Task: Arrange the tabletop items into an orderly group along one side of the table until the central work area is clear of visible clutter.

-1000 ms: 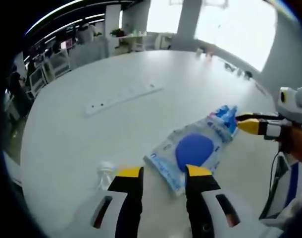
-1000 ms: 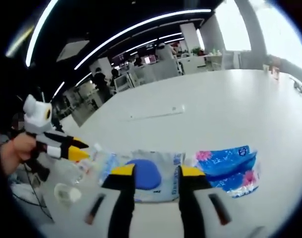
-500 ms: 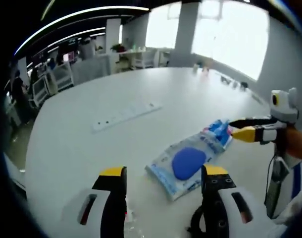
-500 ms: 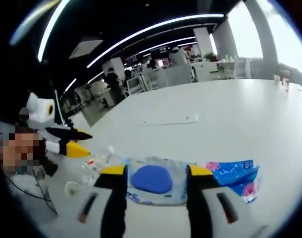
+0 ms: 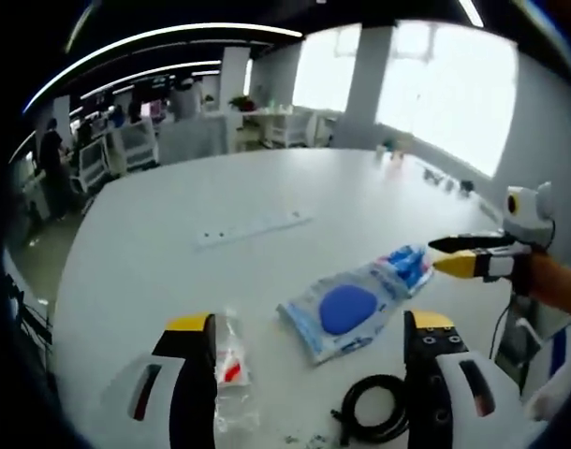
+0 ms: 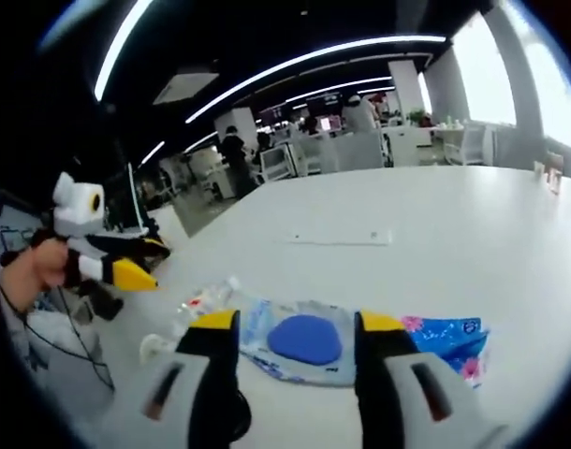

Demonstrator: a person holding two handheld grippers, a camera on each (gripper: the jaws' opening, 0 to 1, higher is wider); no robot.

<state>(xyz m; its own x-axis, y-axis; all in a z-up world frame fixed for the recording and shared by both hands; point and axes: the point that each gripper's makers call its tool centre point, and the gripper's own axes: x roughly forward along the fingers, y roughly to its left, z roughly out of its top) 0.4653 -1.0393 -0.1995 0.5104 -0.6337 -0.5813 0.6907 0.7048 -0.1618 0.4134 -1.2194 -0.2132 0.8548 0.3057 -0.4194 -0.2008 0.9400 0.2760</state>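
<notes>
Both grippers held apart-jawed, nothing gripped: left gripper (image 5: 309, 327), right gripper (image 6: 295, 323). Wipes pack (image 5: 346, 309), tissue pack (image 6: 449, 341), bottle (image 5: 229, 360), cable coil (image 5: 374, 421) grouped near worktop edge (grouping judged nearly done). Power strip (image 5: 253, 227) left mid-worktop; next pickup judged there.

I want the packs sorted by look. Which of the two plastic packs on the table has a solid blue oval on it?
The clear wipes pack, lying toward the bottle; the blue tissue pack beside it carries pink flowers instead.

Glossy plastic pkt (image 5: 349, 308) — matt table (image 5: 154, 253).
</notes>
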